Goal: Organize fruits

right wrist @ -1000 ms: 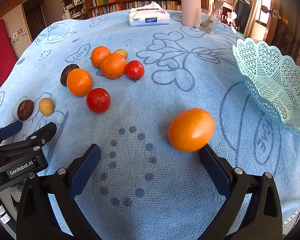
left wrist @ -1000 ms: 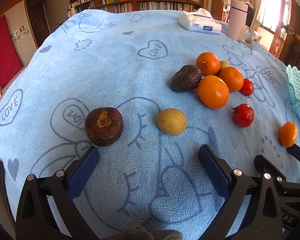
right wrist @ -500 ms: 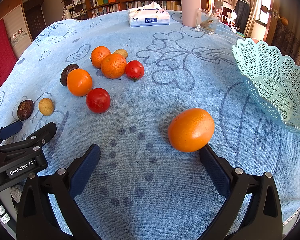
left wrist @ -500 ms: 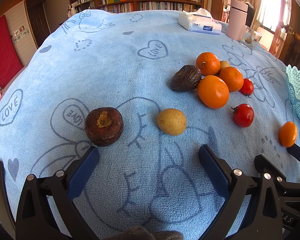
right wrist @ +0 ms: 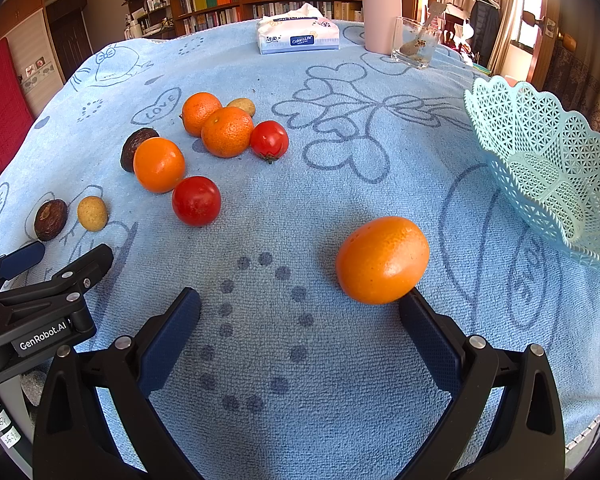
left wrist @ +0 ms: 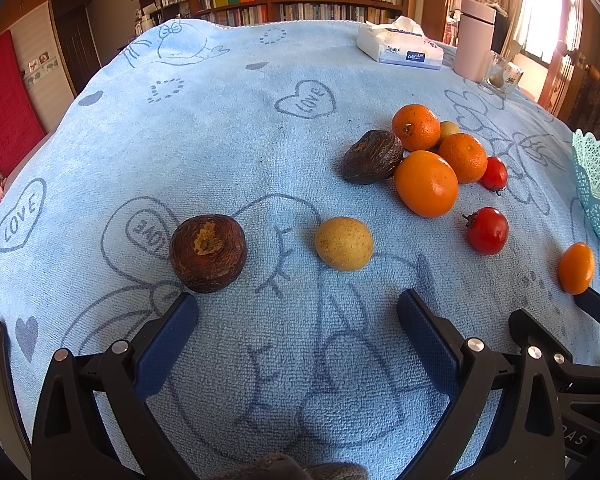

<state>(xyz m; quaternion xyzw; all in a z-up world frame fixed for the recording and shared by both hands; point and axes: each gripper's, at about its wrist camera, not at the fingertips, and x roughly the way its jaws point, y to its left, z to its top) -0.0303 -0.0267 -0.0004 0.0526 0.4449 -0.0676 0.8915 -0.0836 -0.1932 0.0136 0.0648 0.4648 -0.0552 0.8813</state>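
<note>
I am working over a desk (right wrist: 260,60) draped in a pale blue terry cloth printed with hearts and "LOVE", and I take the mint-green lattice plastic basket (right wrist: 540,152) as my landmark; it stands empty, so nothing looks sorted yet. My right gripper (right wrist: 300,312) is spread wide and holds nothing. Its right finger (right wrist: 428,340) sits just under the lone glossy orange citrus fruit (right wrist: 382,260), which lies just left of the basket, ahead and to the right of the gripper's centre, its long axis tilted up toward the basket. I judge this the nearer arm for that fruit. My left gripper (left wrist: 298,312), also wide and empty, hovers much farther left of the basket, facing the wrinkled dark brown round fruit (left wrist: 208,252) and the small tan speckled one (left wrist: 344,243).
</note>
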